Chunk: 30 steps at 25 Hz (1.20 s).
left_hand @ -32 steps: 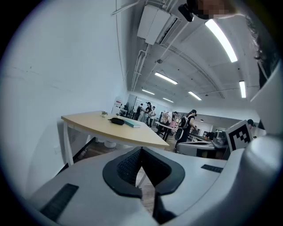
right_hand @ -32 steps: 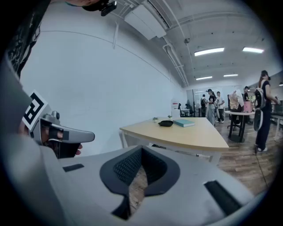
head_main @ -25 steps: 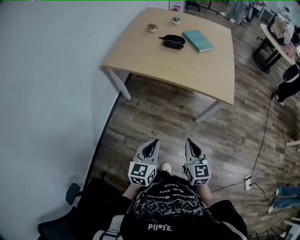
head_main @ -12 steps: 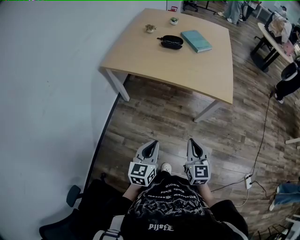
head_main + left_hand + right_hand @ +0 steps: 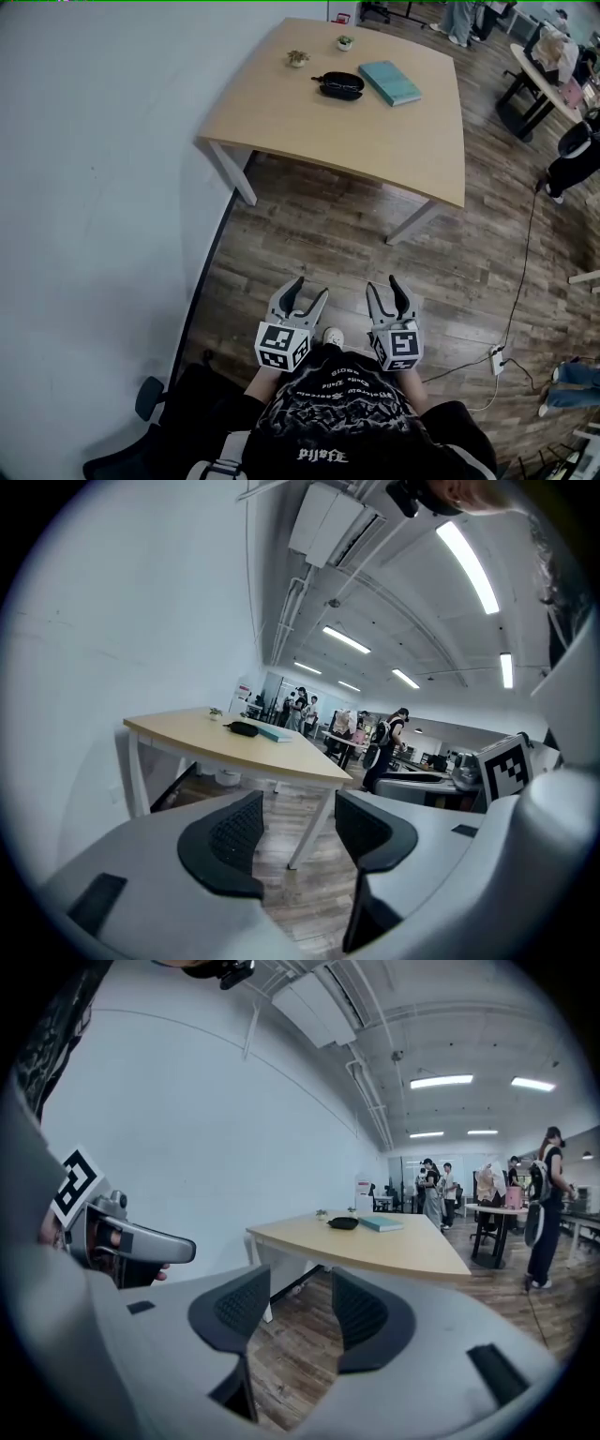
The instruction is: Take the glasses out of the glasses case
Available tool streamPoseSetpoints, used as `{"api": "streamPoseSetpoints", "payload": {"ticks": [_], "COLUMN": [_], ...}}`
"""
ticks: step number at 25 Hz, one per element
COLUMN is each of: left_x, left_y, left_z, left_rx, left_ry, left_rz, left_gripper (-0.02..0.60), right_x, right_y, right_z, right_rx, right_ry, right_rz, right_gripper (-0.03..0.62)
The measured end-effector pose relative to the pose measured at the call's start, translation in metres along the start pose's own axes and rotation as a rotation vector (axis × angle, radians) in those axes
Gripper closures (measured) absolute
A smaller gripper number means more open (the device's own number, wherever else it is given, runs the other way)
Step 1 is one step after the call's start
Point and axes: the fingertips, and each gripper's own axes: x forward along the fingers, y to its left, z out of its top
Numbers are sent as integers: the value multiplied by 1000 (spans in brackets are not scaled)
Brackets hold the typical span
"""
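Case (image 5: 341,84): black, on the table's far half, at 12 o'clock from both grippers, well apart from them
Book (image 5: 391,82): teal, flat, just beside the case at its 3 o'clock
Pots: small pot (image 5: 298,58) at the case's 10 o'clock, second pot (image 5: 345,42) at its 12 o'clock
Table (image 5: 375,141): light wood, beside the white wall
Left gripper (image 5: 309,289): low, by the person's lap; jaws have just been opening, now wide apart, nothing between them
Right gripper (image 5: 385,286): near, at its 3 o'clock; jaws have just been opening, now wide apart, empty

The left gripper (image 5: 296,841) has just been opening its jaws, nothing between them; well ahead, a wooden table (image 5: 211,742) bears a black glasses case (image 5: 244,728) just beside a teal book (image 5: 276,734).
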Motion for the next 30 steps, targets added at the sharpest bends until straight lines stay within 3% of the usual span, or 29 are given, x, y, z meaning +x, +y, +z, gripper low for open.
{"api": "streamPoseSetpoints", "payload": {"ticks": [6, 14, 30], "left_x": [2, 0, 1], "left_y": [17, 45, 85], "left_z": [-4, 11, 9], "left_rx": [-6, -45, -4], "left_ry": [32, -14, 41], "left_rz": [1, -30, -131], "left_gripper": [336, 337, 337], "right_x": [8, 26, 58], "right_y": [8, 16, 58], "right_z": [-2, 4, -9], "right_rx": [5, 41, 75], "right_ry": [11, 2, 51], "right_rz": [-16, -68, -84], "right_gripper": [376, 376, 376]}}
